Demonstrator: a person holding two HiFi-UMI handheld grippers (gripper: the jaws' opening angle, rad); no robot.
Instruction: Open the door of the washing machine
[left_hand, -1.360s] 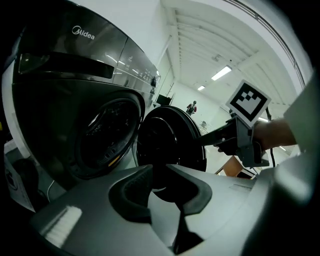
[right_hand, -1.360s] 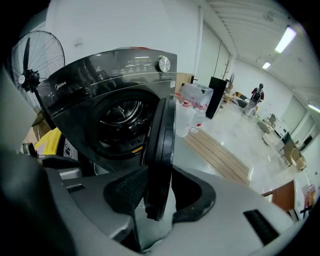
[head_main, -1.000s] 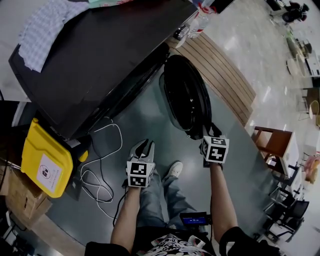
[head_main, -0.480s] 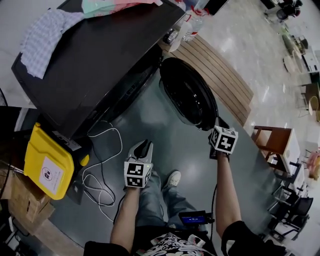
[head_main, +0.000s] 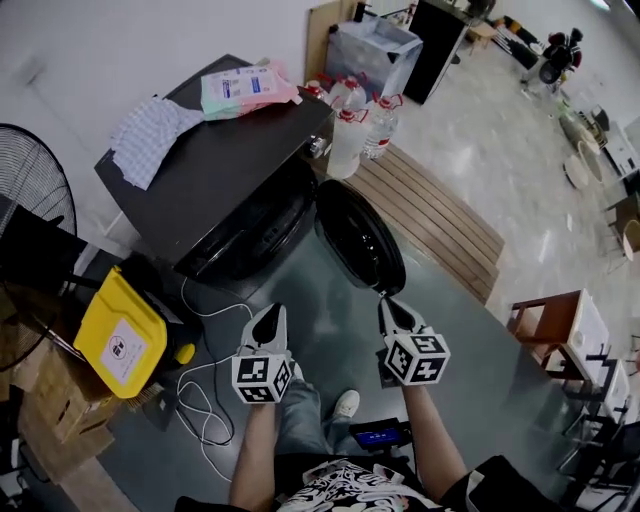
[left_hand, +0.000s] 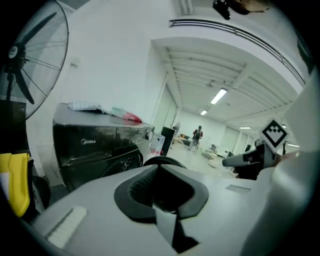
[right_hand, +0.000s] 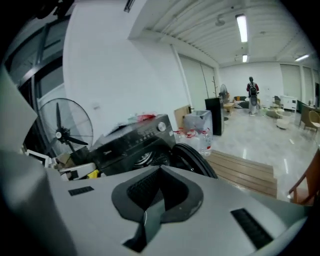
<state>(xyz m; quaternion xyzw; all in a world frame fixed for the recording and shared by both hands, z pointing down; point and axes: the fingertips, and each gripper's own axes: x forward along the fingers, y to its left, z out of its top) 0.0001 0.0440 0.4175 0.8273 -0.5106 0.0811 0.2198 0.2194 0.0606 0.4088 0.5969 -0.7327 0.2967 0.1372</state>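
The black front-loading washing machine (head_main: 230, 170) stands at the upper left, and its round door (head_main: 360, 235) hangs swung out to the right. My left gripper (head_main: 270, 312) is held up in front of the drum with its jaws closing, the tips meeting on nothing. My right gripper (head_main: 388, 303) is shut and empty, just below the door's lower edge and clear of it. The left gripper view looks over its met tips (left_hand: 157, 167) at the machine (left_hand: 95, 145) and at the right gripper (left_hand: 227, 161). The right gripper view shows the open door (right_hand: 192, 157) beyond its tips (right_hand: 160, 169).
A yellow container (head_main: 120, 340) and a white cable (head_main: 200, 390) lie left of my legs. A fan (head_main: 35, 200) stands far left. Water bottles (head_main: 360, 125) and a wooden platform (head_main: 440, 215) flank the door. Cloth (head_main: 150, 135) and a packet (head_main: 245, 88) lie on the machine. A wooden stool (head_main: 555, 325) stands right.
Both grippers have risen and drawn back from the door. The right one has come off the door's edge and shut; the left jaws have closed. The head view has tilted up.
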